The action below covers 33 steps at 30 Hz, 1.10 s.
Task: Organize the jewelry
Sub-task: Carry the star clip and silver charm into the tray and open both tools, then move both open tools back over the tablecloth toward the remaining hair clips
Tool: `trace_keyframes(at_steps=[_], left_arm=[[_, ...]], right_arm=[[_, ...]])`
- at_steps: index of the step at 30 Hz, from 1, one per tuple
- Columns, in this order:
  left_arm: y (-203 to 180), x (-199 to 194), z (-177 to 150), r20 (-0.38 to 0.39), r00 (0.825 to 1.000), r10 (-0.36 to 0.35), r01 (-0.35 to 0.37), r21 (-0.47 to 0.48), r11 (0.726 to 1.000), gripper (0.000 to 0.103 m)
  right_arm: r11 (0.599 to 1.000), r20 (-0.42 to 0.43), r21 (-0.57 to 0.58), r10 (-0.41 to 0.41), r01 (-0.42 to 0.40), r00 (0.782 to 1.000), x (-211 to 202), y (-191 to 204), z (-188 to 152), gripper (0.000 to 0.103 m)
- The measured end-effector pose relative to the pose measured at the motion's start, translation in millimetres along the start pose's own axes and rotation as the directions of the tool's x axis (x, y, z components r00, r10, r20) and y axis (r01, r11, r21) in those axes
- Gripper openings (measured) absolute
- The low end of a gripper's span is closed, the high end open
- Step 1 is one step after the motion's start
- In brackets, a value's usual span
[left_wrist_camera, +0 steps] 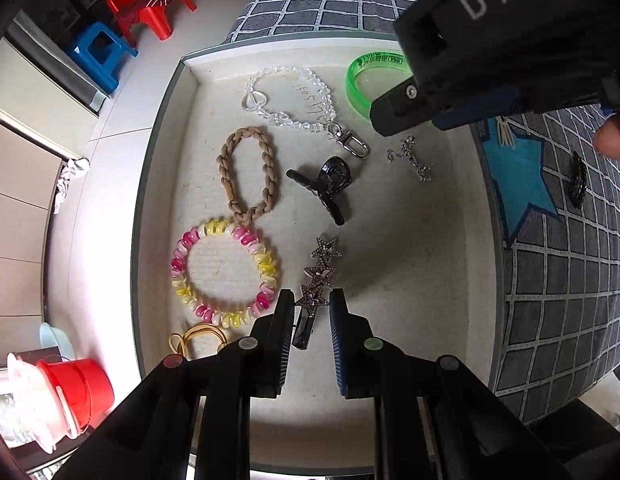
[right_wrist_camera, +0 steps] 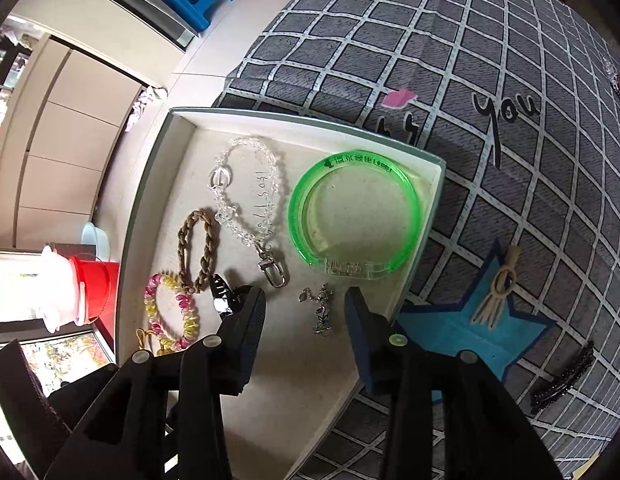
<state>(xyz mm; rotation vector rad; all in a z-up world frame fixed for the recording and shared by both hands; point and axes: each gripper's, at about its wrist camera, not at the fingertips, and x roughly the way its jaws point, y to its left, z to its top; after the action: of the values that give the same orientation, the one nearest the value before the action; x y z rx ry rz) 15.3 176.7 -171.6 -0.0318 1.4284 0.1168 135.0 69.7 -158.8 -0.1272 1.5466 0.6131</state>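
Star hairclip [left_wrist_camera: 317, 276] between parted left jaws, untouched.

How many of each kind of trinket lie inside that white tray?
Hair ties (braided tan, pink-yellow spiral, yellow elastic): 3
Hair clips (black claw, star): 2
Bracelets and chains (clear bead, green bangle, silver chain): 3
Total: 8

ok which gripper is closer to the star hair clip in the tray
Left. The left gripper is open with the star hair clip lying between its fingertips. The right gripper is open further up the tray, above the small silver chain.
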Motion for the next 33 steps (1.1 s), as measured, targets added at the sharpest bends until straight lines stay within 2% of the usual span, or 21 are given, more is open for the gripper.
trace_keyframes(at_steps=[8,15,16,17,18,19,23,26,27,33], left_arm=[[-6,-18,-3,0.032,0.999,0.009,-0.01,0.014,1.0,0.025],[-12,-30,-7,0.05,0.999,0.01,-0.011,0.025,1.0,0.026],[-11,-31,-7,0.053,0.999,0.011,-0.013,0.027,1.0,0.048],[-10,-34,-8,0.061,0.998,0.018,-0.02,0.023,1.0,0.098],[-9,-39,-10,0.083,0.996,0.038,-0.039,0.013,0.999,0.103],[-9,-45,-11,0.114,0.992,0.046,-0.048,0.016,0.999,0.103],[-9,-51,-13,0.116,0.992,0.046,-0.051,0.04,0.998,0.103],[-12,-55,-13,0.121,0.99,0.067,-0.075,0.061,0.995,0.103],[-12,-58,-12,0.122,0.99,0.07,-0.079,0.064,0.995,0.103],[-9,-57,-2,0.095,0.992,0.088,-0.093,0.054,0.994,0.103]], right_arm=[[0.999,0.082,0.038,0.008,-0.011,0.997,-46,-11,-9,0.05],[0.993,0.108,0.119,0.0,-0.013,0.994,-77,-35,-44,0.054],[0.991,0.111,0.133,-0.001,-0.014,0.994,-79,-38,-51,0.057],[0.989,0.116,0.149,-0.002,-0.015,0.993,-83,-44,-58,0.057],[0.986,0.12,0.166,-0.004,-0.016,0.993,-85,-49,-64,0.057],[0.983,0.121,0.182,-0.006,-0.017,0.993,-87,-53,-69,0.058],[0.97,0.131,0.242,-0.022,-0.01,0.991,-96,-74,-94,0.062],[0.954,0.135,0.299,-0.041,-0.002,0.99,-103,-90,-111,0.074],[0.947,0.136,0.322,-0.045,-0.001,0.99,-105,-97,-118,0.082],[0.892,0.113,0.451,-0.092,0.032,0.989,-109,-131,-151,0.083]])
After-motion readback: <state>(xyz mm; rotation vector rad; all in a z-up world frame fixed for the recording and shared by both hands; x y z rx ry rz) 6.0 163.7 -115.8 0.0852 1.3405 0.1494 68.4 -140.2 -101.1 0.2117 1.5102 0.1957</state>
